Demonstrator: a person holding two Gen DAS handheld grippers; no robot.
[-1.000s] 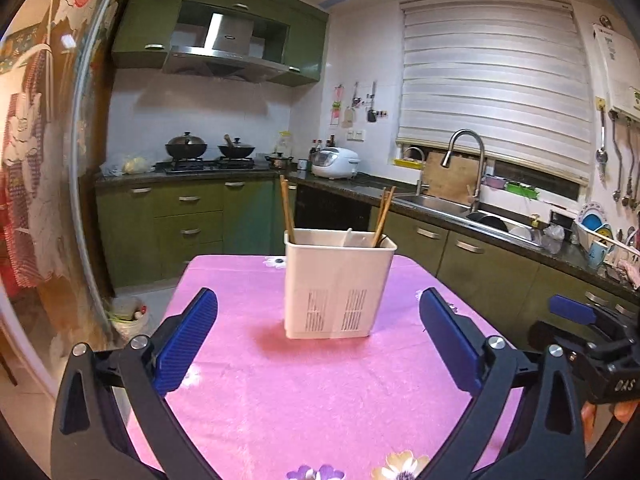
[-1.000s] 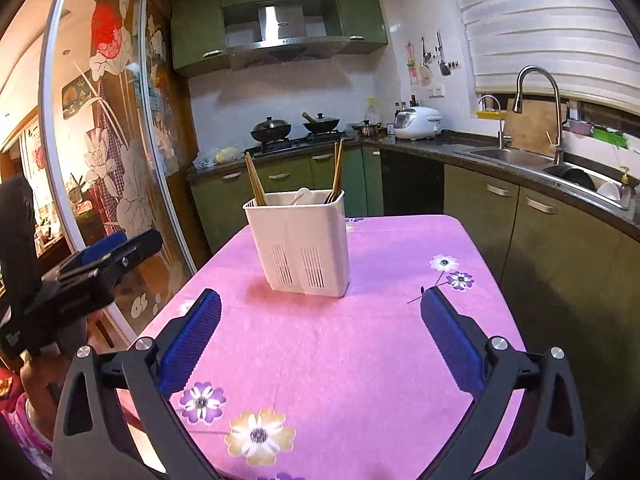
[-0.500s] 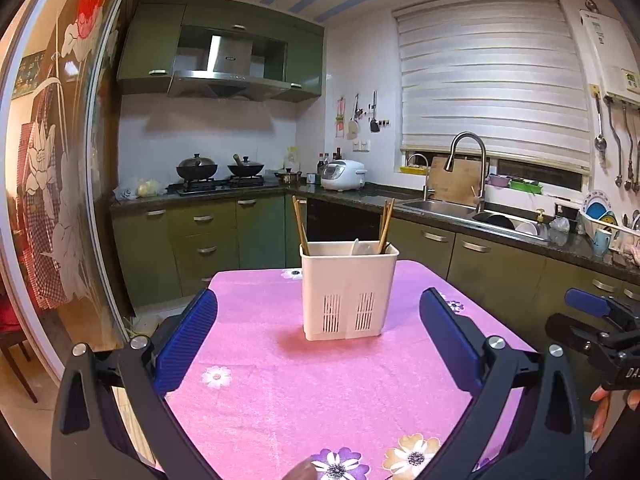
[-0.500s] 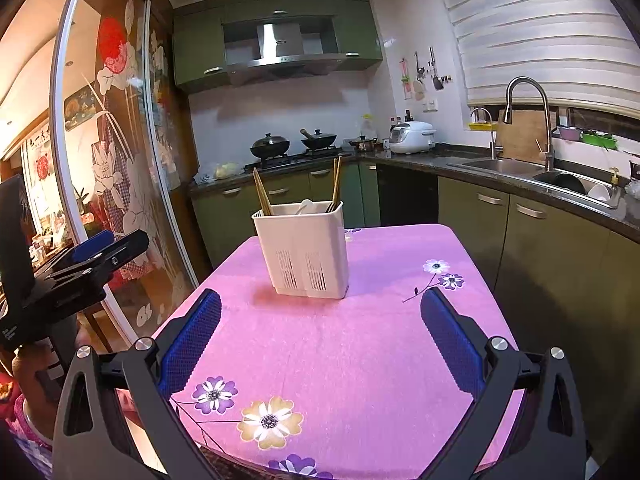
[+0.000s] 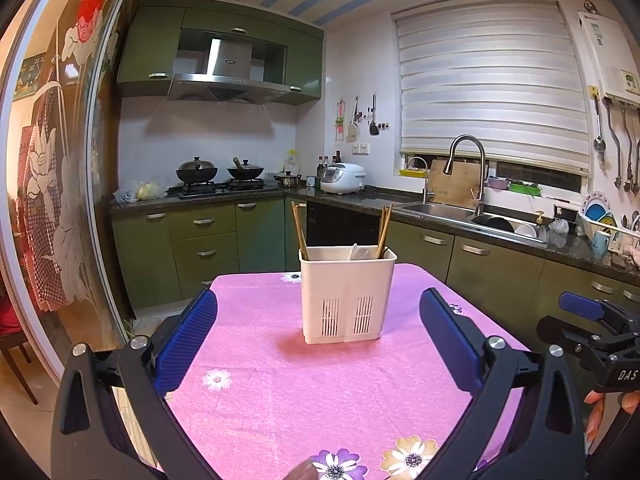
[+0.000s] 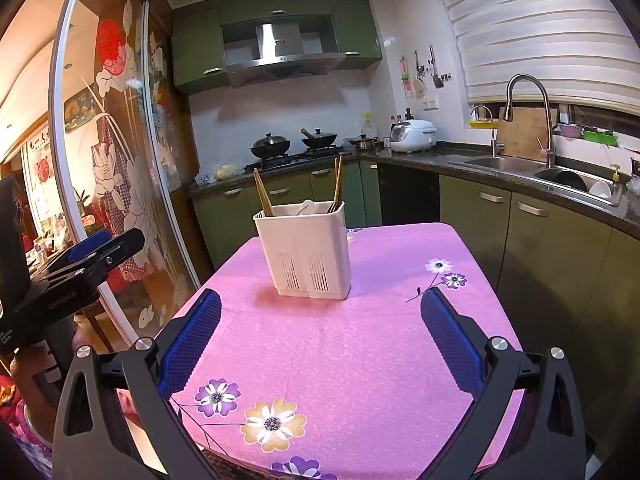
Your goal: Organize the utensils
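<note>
Both grippers, left gripper (image 5: 318, 336) and right gripper (image 6: 320, 338), are hanging wide open and empty, risking tipping the light utensil holder (image 5: 347, 294) with its chopsticks (image 5: 299, 230) if bumped.

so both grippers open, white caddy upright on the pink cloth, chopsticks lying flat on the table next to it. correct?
Not quite. The chopsticks are not on the table; they stand in the caddy, one pair at each end, as both wrist views show. The rest holds: the left gripper and right gripper are open, and the caddy is upright on the pink cloth.
</note>
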